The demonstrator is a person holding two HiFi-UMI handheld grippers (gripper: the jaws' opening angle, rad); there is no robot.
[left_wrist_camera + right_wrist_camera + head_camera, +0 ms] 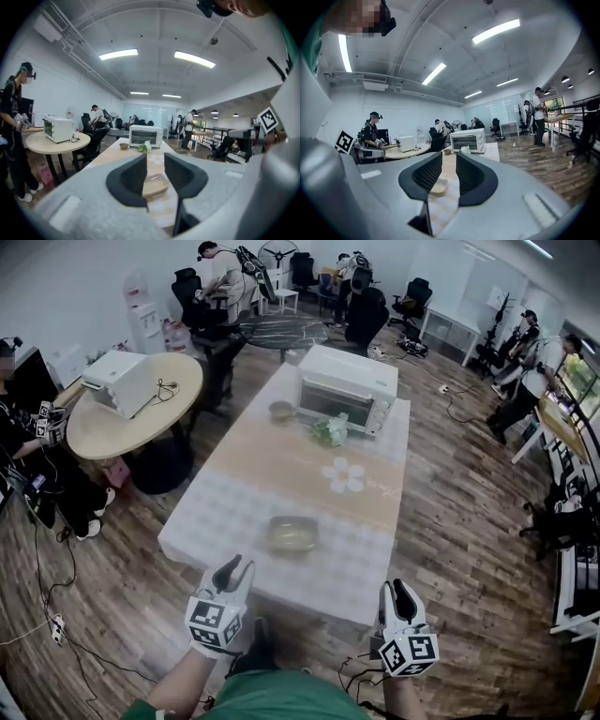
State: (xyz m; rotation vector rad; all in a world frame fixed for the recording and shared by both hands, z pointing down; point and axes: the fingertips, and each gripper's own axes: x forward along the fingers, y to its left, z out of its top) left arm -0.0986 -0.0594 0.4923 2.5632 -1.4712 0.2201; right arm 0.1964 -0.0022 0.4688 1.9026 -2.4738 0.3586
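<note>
Two grippers hover short of the table, and we hold them low and level. The left gripper and the right gripper each have their jaws parted with nothing between them, at the ready as we judge it. Nearest them, a shallow dish sits by the table's close edge, ahead and between the two. A toaster oven, a small bowl and some greens stand well apart at the far end

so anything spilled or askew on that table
Nothing stands out. The shallow dish sits flat on the tablecloth, the small bowl and greens lie by the toaster oven, and nothing is spilled. The left gripper and right gripper are empty, jaws apart.
</note>
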